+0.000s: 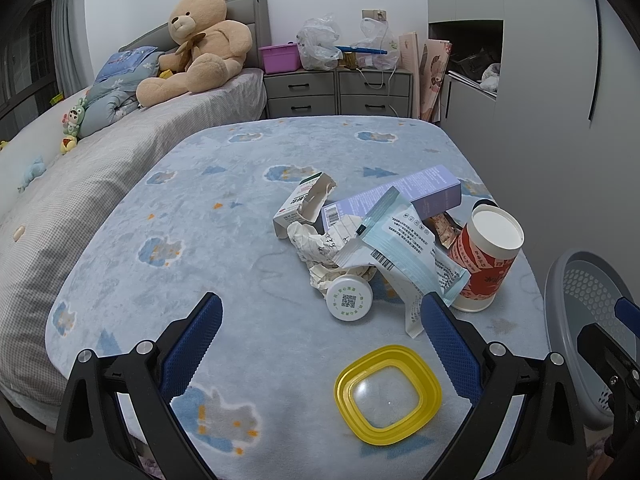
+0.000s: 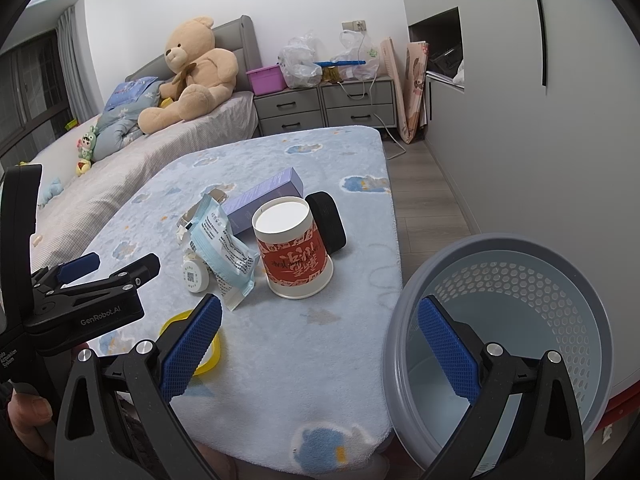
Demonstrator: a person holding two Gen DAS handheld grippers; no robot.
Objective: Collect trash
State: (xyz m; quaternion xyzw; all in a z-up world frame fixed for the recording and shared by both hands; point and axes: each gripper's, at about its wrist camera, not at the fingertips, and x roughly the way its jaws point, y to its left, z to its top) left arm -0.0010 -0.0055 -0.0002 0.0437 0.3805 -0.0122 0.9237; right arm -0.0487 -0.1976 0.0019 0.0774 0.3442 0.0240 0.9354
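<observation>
A pile of trash lies on a table with a light blue fleece cover (image 1: 224,248): a red and white paper cup (image 1: 486,256) upside down, a light blue wrapper (image 1: 404,248), crumpled paper (image 1: 316,244), a small white jar (image 1: 349,300), a torn white box (image 1: 304,204), a purple box (image 1: 404,192), and a yellow lid (image 1: 387,392) nearest me. My left gripper (image 1: 320,312) is open and empty, above the table's near edge, with the lid between its fingers. My right gripper (image 2: 320,320) is open and empty, between the table edge and a grey trash basket (image 2: 520,264). A black roll (image 2: 326,220) lies behind the cup.
A bed with a large teddy bear (image 1: 200,44) stands left of the table. Grey drawers (image 1: 340,88) with plastic bags and a purple bin are at the back wall. White cupboards line the right. The basket stands on wooden floor at the table's right.
</observation>
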